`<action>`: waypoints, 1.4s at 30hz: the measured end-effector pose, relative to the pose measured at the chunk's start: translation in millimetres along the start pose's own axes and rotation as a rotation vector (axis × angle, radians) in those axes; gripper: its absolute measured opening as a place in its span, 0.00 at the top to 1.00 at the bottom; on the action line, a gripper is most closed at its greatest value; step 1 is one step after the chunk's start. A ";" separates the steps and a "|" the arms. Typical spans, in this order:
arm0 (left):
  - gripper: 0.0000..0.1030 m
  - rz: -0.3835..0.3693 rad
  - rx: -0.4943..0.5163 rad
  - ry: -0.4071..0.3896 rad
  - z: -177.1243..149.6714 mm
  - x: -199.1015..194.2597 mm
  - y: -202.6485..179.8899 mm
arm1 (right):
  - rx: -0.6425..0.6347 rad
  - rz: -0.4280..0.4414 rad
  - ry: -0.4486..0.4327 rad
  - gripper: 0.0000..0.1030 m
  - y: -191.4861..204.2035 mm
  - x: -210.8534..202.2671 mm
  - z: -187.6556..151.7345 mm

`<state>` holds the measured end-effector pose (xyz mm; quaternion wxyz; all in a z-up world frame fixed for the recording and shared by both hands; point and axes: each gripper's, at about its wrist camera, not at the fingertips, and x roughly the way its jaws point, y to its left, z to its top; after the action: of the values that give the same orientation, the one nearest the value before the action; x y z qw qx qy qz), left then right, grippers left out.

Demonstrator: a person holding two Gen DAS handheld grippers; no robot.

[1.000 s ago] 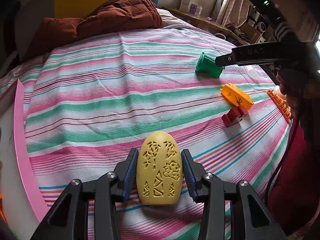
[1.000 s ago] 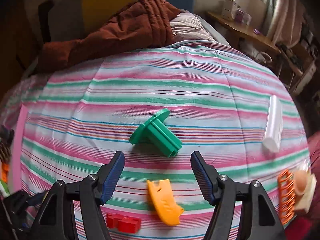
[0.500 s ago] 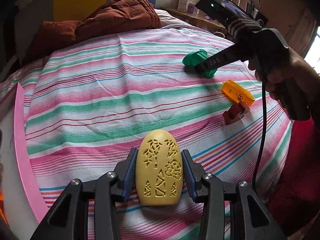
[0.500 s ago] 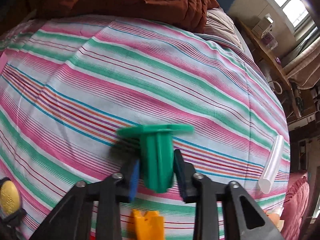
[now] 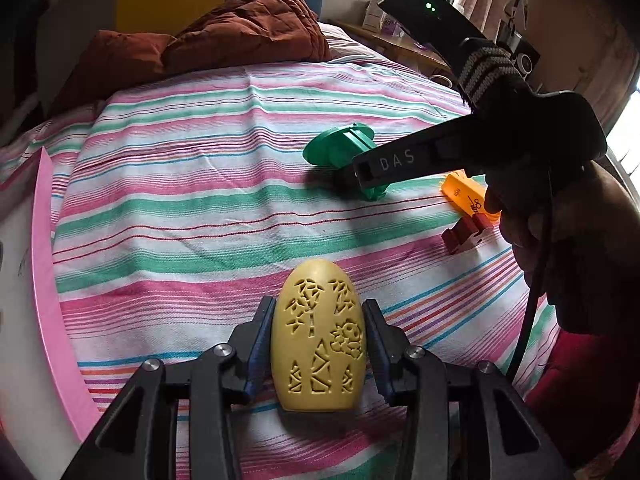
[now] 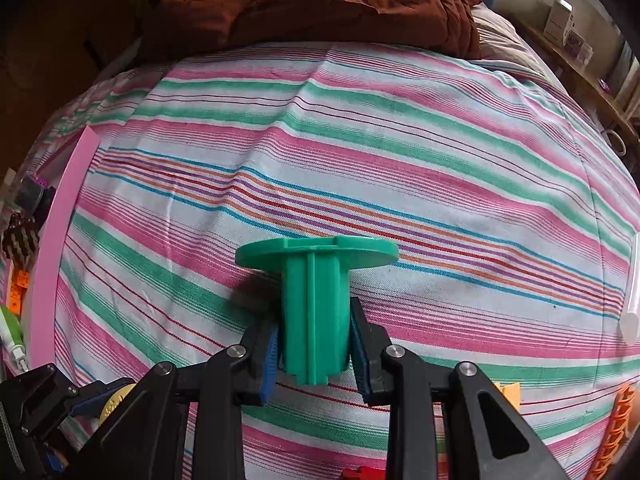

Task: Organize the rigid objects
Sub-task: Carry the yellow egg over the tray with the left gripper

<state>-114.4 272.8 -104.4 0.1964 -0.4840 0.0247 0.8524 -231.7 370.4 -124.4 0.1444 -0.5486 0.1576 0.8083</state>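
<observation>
My left gripper [image 5: 318, 344] is shut on a yellow egg-shaped piece [image 5: 318, 340] with carved patterns, low over the striped bedspread [image 5: 192, 216]. My right gripper [image 6: 314, 346] is shut on a green flanged spool [image 6: 314, 300], flange pointing away from me. In the left wrist view the spool [image 5: 340, 146] shows under the right gripper's black arm [image 5: 420, 160], at mid right. An orange block [image 5: 466, 196] and a red piece [image 5: 466, 234] lie on the bed beyond it.
A pink board edge [image 5: 48, 280] runs along the bed's left side, also in the right wrist view [image 6: 60, 248]. A brown quilt [image 5: 224, 44] lies at the far end. A white tube [image 6: 632, 304] and an orange rack [image 6: 616, 436] lie at the right.
My right gripper came down over the green spool, closed on it and turned it flange-forward. My left gripper kept hold of the yellow egg, nearly still.
</observation>
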 end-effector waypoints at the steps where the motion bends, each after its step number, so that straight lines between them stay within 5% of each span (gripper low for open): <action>1: 0.58 0.005 -0.005 0.000 -0.6 -1.6 0.0 | -0.007 -0.004 -0.004 0.71 0.7 0.3 -0.2; 18: 0.58 0.043 -0.084 -0.071 -0.8 -55.2 13.8 | -0.145 -0.101 -0.084 0.70 21.9 6.2 -1.9; 30: 0.58 0.189 -0.117 -0.185 -6.0 -117.6 39.7 | -0.196 -0.140 -0.104 0.71 27.9 4.9 -5.6; 42: 0.58 0.241 -0.204 -0.181 -26.2 -131.6 69.5 | -0.200 -0.146 -0.110 0.71 28.2 3.2 -9.7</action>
<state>-58.2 161.8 -18.8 0.0439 -0.4163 -0.0219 0.9079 -236.1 340.9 -128.1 0.1559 -0.5253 0.0276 0.8361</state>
